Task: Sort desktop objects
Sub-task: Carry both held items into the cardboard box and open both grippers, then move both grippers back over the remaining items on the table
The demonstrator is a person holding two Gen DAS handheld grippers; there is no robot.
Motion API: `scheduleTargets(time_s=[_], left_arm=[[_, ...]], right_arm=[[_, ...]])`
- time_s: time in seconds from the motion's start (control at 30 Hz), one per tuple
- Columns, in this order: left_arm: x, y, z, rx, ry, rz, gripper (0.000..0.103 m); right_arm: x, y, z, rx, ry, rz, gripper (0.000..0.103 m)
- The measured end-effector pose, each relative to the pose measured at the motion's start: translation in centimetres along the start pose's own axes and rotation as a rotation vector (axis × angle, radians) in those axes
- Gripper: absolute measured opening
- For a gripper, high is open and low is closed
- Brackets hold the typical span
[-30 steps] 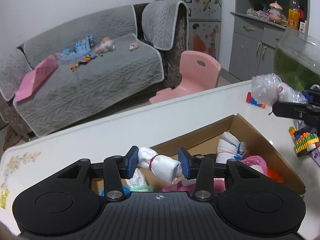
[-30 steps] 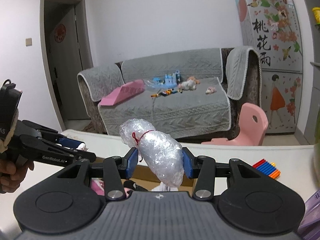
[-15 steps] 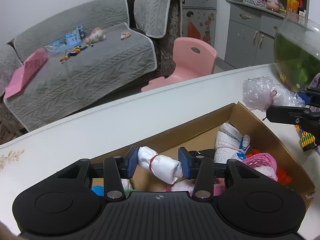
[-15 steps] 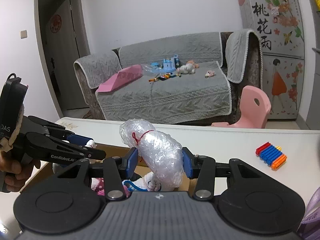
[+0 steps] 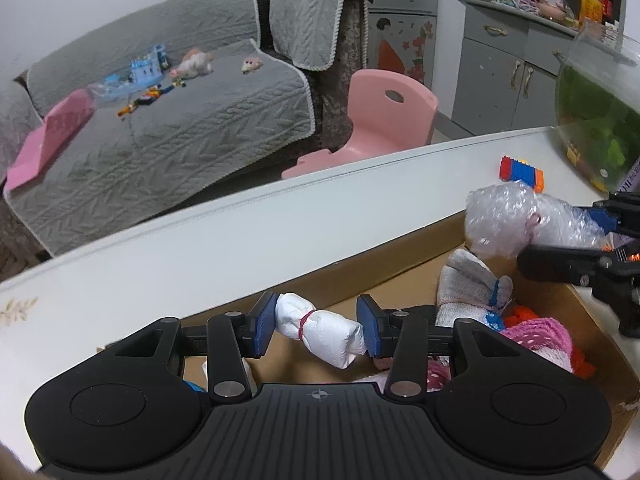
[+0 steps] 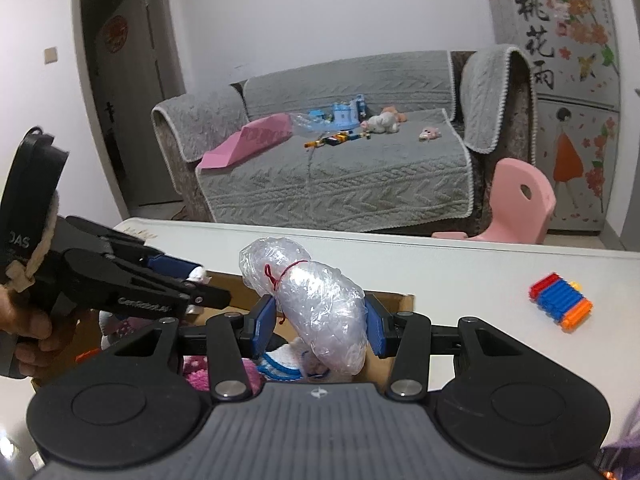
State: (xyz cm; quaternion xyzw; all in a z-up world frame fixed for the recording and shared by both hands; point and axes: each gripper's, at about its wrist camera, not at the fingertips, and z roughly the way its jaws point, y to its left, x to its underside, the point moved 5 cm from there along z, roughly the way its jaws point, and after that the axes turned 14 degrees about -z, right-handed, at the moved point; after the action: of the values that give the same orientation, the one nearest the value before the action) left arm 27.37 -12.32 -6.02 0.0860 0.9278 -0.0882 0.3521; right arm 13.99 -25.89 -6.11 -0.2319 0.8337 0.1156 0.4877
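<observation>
A: The white cloth roll [image 5: 320, 334], clamped in the left gripper [image 5: 317, 330], hangs over the cardboard box [image 5: 596, 334].

B: The right gripper [image 6: 320, 320] pinches the plastic-wrapped bundle [image 6: 316, 304] at the box's right end; they could collide, or the bundle drop on the table [image 6: 460, 272].

White walls. Grey-covered sofa [image 6: 352, 152] against the far wall, pink child's chair [image 6: 520, 204] beside it, dark door [image 6: 128, 92] left, grey cabinet [image 5: 508, 76] right.

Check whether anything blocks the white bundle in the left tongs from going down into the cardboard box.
Nothing visible does: the white bundle hangs over bare floor of the cardboard box; the socks lie off to its right.
</observation>
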Motion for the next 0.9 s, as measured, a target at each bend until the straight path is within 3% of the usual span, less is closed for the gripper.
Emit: scheduleTargets(time_s=[0.37, 0.47, 0.53, 0.73, 0.9], left_arm=[[0.3, 1.3, 0.9, -0.025, 0.007, -0.031, 0.054], [0.4, 1.4, 0.7, -0.033, -0.012, -0.039, 0.075], [0.4, 1.3, 0.5, -0.040, -0.025, -0.043, 0.088], [0.7, 0.6, -1.7, -0.019, -0.063, -0.026, 0.089], [2.0, 0.6, -7.2, 0.002, -0.147, -0.024, 0.095]], right_arm=[[0.0, 1.7, 0.8, -0.015, 0.006, -0.068, 0.050], [0.0, 1.6, 0.8, 0.000, 0.004, -0.066, 0.065], [-0.2, 1.5, 0.7, -0.003, -0.001, -0.061, 0.066], [-0.7, 1.3, 0.0, 0.012, -0.017, -0.068, 0.071], [-1.8, 1.8, -2.2, 0.042, -0.059, -0.099, 0.083]])
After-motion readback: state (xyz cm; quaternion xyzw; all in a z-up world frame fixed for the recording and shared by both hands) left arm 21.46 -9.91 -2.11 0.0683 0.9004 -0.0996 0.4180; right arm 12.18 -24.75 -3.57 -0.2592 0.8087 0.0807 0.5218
